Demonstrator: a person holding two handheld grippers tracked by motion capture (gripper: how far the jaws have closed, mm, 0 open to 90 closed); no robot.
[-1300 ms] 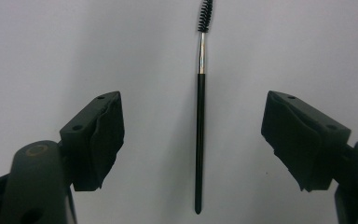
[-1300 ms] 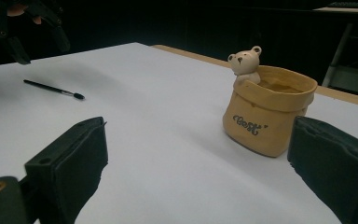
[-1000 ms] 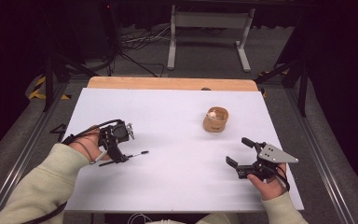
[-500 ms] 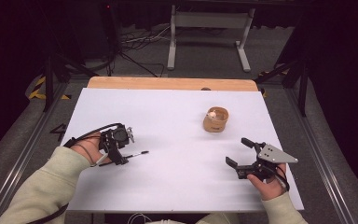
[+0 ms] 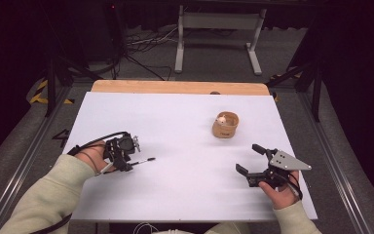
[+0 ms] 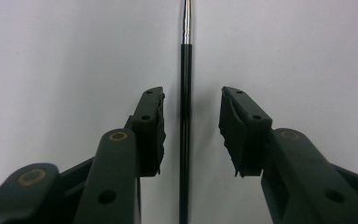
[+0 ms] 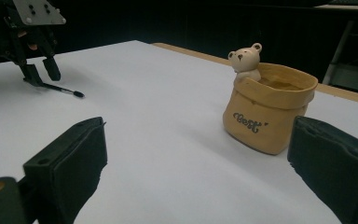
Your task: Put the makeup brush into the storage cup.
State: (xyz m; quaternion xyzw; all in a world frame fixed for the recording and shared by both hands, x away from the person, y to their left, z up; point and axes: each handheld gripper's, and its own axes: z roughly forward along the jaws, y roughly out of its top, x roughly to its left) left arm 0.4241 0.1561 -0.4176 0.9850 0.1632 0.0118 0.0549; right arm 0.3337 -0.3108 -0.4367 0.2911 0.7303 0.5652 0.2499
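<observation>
- White rectangular table (image 5: 175, 126): all items are borne on it.
- Right gripper (image 5: 251, 161): jaws are spread wide, nothing held.
- Left gripper (image 6: 191, 130): jaws have just been closing astride the pen, pads not yet pressed on it.
- Tan pouch-shaped ceramic pot with bear figurine (image 7: 266, 108): stood near the right gripper.
- Thin black pen with silver tip (image 6: 185, 116): laid flat, centred between the left jaws.

A thin brush (image 6: 185, 116) with a black handle, silver ferrule and small dark tip lies flat on the white table (image 5: 185, 126) at its left side, tip pointing toward the middle, well apart from the tan bear pot (image 5: 224, 125).
</observation>
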